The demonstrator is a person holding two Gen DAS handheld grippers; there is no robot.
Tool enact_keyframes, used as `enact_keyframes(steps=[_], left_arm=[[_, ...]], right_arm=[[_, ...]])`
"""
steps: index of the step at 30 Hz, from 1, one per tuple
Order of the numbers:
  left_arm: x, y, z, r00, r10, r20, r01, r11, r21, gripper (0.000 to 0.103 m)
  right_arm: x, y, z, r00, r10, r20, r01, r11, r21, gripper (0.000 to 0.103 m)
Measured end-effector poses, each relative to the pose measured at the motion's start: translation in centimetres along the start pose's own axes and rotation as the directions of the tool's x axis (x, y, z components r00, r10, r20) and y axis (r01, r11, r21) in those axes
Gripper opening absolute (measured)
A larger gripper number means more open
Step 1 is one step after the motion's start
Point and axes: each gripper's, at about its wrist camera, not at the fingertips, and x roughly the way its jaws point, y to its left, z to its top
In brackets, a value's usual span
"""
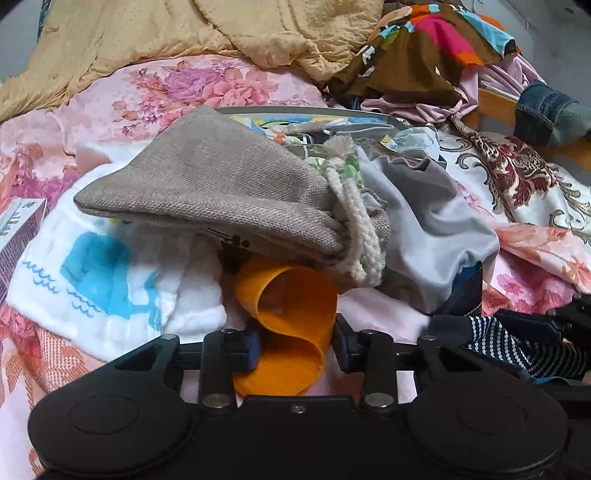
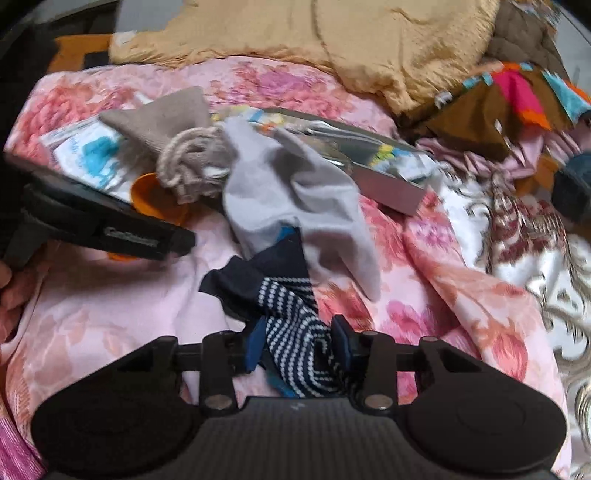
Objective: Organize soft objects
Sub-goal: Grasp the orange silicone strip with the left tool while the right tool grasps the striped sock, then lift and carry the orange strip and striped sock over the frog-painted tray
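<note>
My left gripper [image 1: 295,349] is shut on an orange soft cup [image 1: 291,314] that lies on its side on the bed, partly under a beige drawstring pouch [image 1: 214,195]. A grey cloth [image 1: 436,236] lies to the right of the pouch. My right gripper [image 2: 297,349] is shut on a navy dotted sock [image 2: 291,325], which trails away toward the grey cloth [image 2: 295,206]. The left gripper's body shows in the right wrist view [image 2: 110,225] beside the orange cup [image 2: 151,195].
A pink floral bedsheet [image 1: 207,85] covers the bed. A white towel with a blue whale [image 1: 110,280] lies at left. A flat silver box [image 2: 369,162] lies behind the cloths. A tan blanket [image 1: 184,29], colourful clothes [image 1: 436,48] and jeans [image 1: 546,114] are at the back.
</note>
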Motion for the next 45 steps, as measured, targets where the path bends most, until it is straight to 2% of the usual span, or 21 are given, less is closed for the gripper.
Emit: enact_keyframes(steps=[3, 9, 12, 18, 30, 39, 45], left_arm=[[-0.3, 0.3, 0.0, 1.000, -0.006, 0.004, 0.006, 1.000, -0.026, 0.030], [-1.0, 0.3, -0.3, 1.000, -0.003, 0.011, 0.004, 0.998, -0.069, 0.018], [-1.7, 0.3, -0.4, 1.000, -0.007, 0.021, 0.009, 0.997, -0.077, 0.012], [-2.7, 0.2, -0.6, 1.000, -0.024, 0.015, 0.026, 0.995, -0.100, 0.011], [-5.0, -2.5, -1.1, 0.996, -0.080, 0.034, 0.079, 0.997, 0.015, 0.011], [-6.0, -3.8, -0.9, 0.988, -0.146, 0.055, 0.144, 0.989, 0.029, 0.011], [-6.8, -4.6, -0.6, 0.980, -0.183, 0.082, 0.179, 0.982, 0.063, 0.011]], right_arm=[[-0.1, -0.7, -0.1, 1.000, -0.020, -0.008, 0.020, 0.999, 0.043, 0.030], [-0.3, -0.4, -0.4, 1.000, -0.031, 0.005, 0.031, 0.999, 0.019, 0.011], [-0.5, -0.5, -0.4, 0.999, -0.036, 0.019, 0.036, 0.999, 0.029, 0.007], [-1.1, -0.9, -0.4, 0.997, -0.037, 0.063, 0.034, 0.998, 0.054, 0.006], [-2.4, -0.2, -0.5, 0.989, -0.044, 0.144, 0.040, 0.999, 0.028, 0.006], [-4.0, -2.3, 0.9, 0.975, -0.036, 0.218, 0.004, 0.989, 0.147, 0.006], [-4.3, -2.8, 1.4, 0.972, -0.045, 0.233, 0.006, 0.986, 0.164, 0.006]])
